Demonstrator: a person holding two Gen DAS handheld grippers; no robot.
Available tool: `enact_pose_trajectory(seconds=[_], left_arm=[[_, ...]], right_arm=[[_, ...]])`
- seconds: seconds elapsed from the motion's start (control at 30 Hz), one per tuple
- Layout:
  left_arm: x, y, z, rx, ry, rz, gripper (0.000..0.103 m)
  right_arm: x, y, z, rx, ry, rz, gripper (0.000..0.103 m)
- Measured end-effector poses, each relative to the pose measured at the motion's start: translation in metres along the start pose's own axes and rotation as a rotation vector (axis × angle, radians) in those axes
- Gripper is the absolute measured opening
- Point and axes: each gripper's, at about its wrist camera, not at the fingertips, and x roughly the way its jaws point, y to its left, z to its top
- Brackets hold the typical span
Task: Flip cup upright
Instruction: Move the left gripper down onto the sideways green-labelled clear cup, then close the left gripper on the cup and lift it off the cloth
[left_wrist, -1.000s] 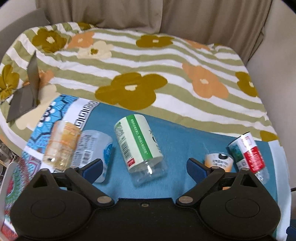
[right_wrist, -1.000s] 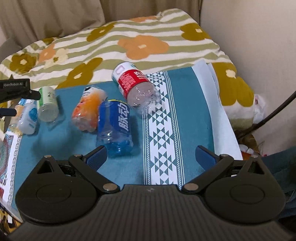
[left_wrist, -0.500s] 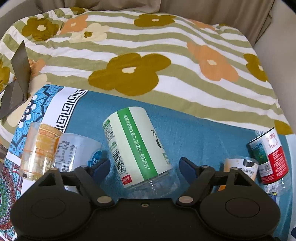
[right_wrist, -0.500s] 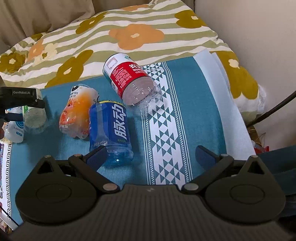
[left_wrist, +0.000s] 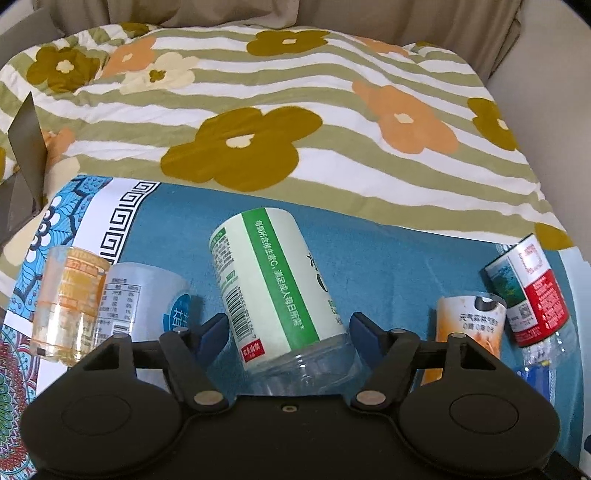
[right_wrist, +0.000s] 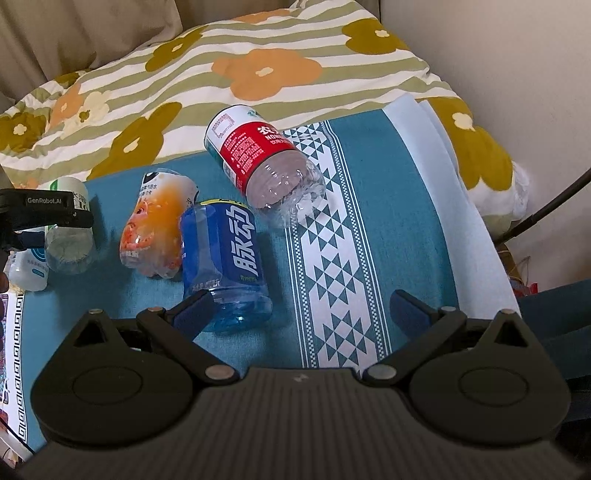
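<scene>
Green-labelled cup, lying tipped and empty, is straddled by the left gripper, jaws wide; the right gripper is held wide above the cloth.

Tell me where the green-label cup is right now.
Left wrist view: the green-label cup lies on the teal cloth between the open left hand-held gripper fingers, right of the pale-blue cup.

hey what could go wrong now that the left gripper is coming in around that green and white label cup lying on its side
The left gripper is open around the clear green-and-white-labelled plastic cup, whose thin wall may crumple or squirt out when squeezed. The pale blue-labelled cup lies close to the left finger and could be nudged. The soft teal cloth may let a righted cup tip.
</scene>
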Motion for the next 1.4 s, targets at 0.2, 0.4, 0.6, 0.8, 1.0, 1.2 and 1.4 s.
enact_pose_trajectory(seconds=[0.2, 0.4, 0.6, 0.8, 1.0, 1.2, 1.4], left_arm=[[-0.024, -0.005, -0.013, 0.036, -0.039, -0.017, 0.073], [-0.043, -0.009, -0.041, 0.058, -0.059, -0.035, 0.071], [-0.065, -0.017, -0.082, 0.091, -0.107, -0.072, 0.07], [-0.087, -0.025, -0.131, 0.096, -0.171, -0.103, 0.069], [-0.097, -0.033, -0.178, 0.111, -0.207, -0.119, 0.069], [-0.088, -0.033, -0.203, 0.135, -0.22, -0.131, 0.069], [-0.079, -0.03, -0.212, 0.145, -0.213, -0.131, 0.069]], right_arm=[[-0.012, 0.0, -0.007, -0.001, -0.024, 0.015, 0.103], [-0.028, -0.003, -0.02, -0.021, -0.047, 0.036, 0.103], [-0.039, -0.01, -0.041, -0.042, -0.054, 0.047, 0.103], [-0.046, -0.021, -0.069, -0.088, -0.051, 0.055, 0.103], [-0.045, -0.03, -0.093, -0.122, -0.045, 0.063, 0.103], [-0.037, -0.034, -0.109, -0.149, -0.031, 0.06, 0.103], [-0.03, -0.032, -0.117, -0.167, -0.022, 0.062, 0.103]])
